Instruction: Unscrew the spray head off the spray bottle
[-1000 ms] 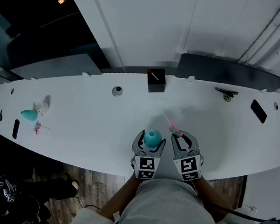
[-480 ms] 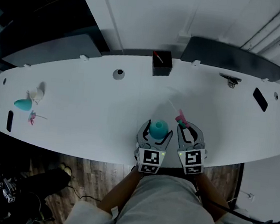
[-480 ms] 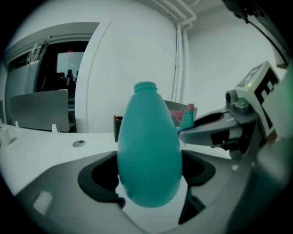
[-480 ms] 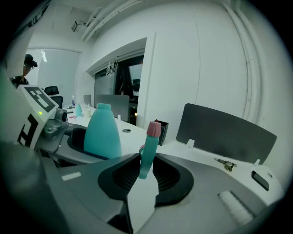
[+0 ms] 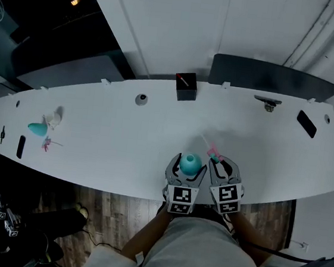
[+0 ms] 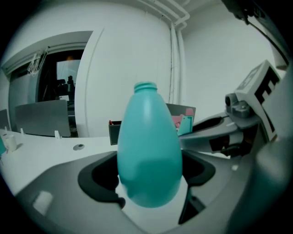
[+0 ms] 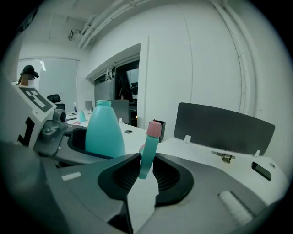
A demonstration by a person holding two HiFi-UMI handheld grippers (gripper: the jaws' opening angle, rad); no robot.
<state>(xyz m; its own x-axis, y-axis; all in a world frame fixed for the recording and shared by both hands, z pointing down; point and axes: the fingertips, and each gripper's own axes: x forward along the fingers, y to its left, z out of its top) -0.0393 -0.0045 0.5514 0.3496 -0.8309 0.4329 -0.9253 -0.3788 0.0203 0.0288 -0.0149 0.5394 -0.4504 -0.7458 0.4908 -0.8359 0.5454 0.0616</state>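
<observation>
Overall, head view: a person stands at the near edge of a long white table (image 5: 113, 136) with a gripper in each hand, the two close side by side. The left gripper (image 5: 189, 166) is clamped round a teal egg-shaped plastic spray bottle (image 5: 191, 162). Just beside it, the right gripper (image 5: 220, 162) pinches a teal-and-pink plastic spray head (image 5: 214, 154), from which a thin pale tube runs out over the table. A small black box (image 5: 185, 88) and a dark grey panel (image 5: 275, 80) lie at the far edge, well apart from both grippers. Left gripper view: the jaws stand wide, one on each side of the bottle's lower body. The bottle is upright, its neck bare and open at the top. The spray head shows behind its right shoulder. Right gripper view: the jaws are closed narrowly on the spray head's teal stem, pink part uppermost, the piece leaning slightly. The bottle stands to the left, apart from the spray head.
</observation>
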